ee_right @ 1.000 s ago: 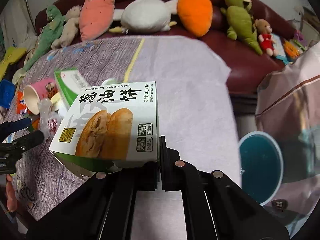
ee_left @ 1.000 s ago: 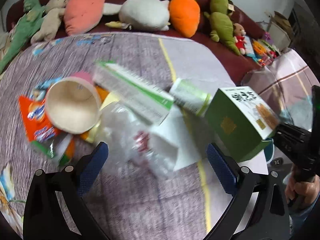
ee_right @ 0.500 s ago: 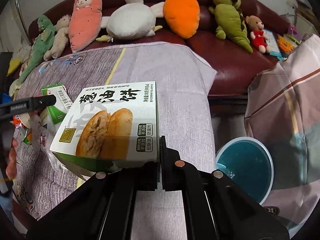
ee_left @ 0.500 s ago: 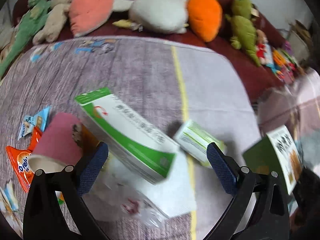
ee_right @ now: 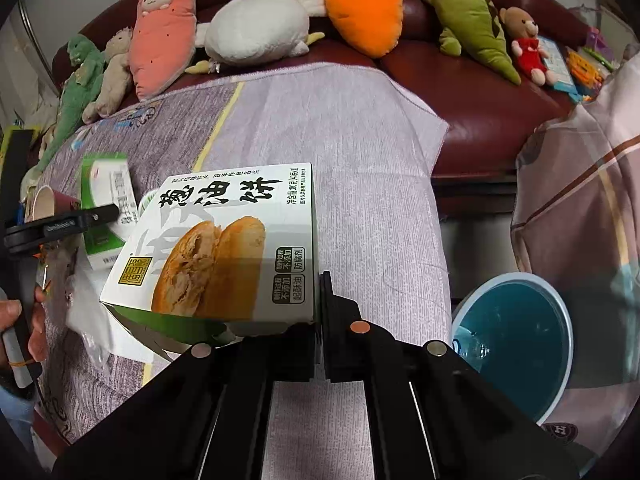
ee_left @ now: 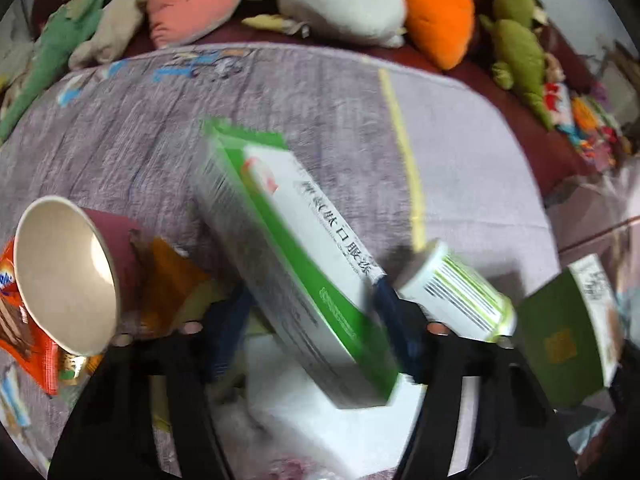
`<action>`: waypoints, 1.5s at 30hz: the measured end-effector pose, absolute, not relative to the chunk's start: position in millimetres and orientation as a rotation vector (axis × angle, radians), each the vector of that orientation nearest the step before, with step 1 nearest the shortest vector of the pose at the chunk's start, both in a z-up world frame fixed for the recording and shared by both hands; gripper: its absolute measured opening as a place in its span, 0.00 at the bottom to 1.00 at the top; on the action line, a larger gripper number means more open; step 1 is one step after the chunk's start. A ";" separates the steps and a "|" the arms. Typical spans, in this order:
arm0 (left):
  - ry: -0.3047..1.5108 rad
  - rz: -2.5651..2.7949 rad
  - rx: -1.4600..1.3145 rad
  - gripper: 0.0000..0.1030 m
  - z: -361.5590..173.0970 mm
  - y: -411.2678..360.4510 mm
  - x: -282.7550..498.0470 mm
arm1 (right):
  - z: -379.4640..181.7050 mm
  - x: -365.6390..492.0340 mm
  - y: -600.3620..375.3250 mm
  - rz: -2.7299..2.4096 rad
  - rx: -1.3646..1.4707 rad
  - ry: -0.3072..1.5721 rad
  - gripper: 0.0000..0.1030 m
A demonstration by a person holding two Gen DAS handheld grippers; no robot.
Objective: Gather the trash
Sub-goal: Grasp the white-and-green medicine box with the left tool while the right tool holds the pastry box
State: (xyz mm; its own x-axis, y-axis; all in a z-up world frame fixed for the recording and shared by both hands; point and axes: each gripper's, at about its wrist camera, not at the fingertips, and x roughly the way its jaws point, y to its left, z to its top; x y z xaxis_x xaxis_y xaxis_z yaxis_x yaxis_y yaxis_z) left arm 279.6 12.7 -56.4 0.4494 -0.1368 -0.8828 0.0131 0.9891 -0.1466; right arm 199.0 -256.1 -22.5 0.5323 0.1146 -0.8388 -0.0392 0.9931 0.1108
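Two tools are at work over a worktop draped in a purple cloth [ee_right: 360, 184]. The left tool [ee_left: 310, 316] has just been closing its jaws, and its blue pads now sit against both sides of a long green-and-white carton [ee_left: 296, 264] lying in the litter beside a pink paper cup [ee_left: 68, 276]. The right tool [ee_right: 318, 320] is clamped together on the edge of a pastry box [ee_right: 224, 248], held above the cloth, left of a blue bin [ee_right: 516, 344] on the floor.
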 end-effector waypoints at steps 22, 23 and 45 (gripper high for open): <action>1.037 -0.329 0.041 0.31 -36.7 -52.3 209.8 | -13.1 149.5 -287.3 0.038 0.129 0.988 0.03; 1.019 -0.322 0.062 0.31 -28.9 -55.0 204.9 | -11.3 146.9 -291.5 0.030 0.136 0.983 0.03; 1.054 -0.843 0.213 0.31 -22.6 -303.3 138.6 | -2.5 36.4 -493.7 -0.336 0.350 0.897 0.03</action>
State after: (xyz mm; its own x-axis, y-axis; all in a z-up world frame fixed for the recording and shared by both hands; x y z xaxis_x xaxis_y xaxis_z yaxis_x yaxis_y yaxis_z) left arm 138.6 -303.3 -22.6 0.2227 -0.5081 -0.8320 0.7000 0.6773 -0.2262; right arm 36.4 -493.7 -2.5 0.5800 -0.1369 -0.8030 0.4241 0.8924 0.1542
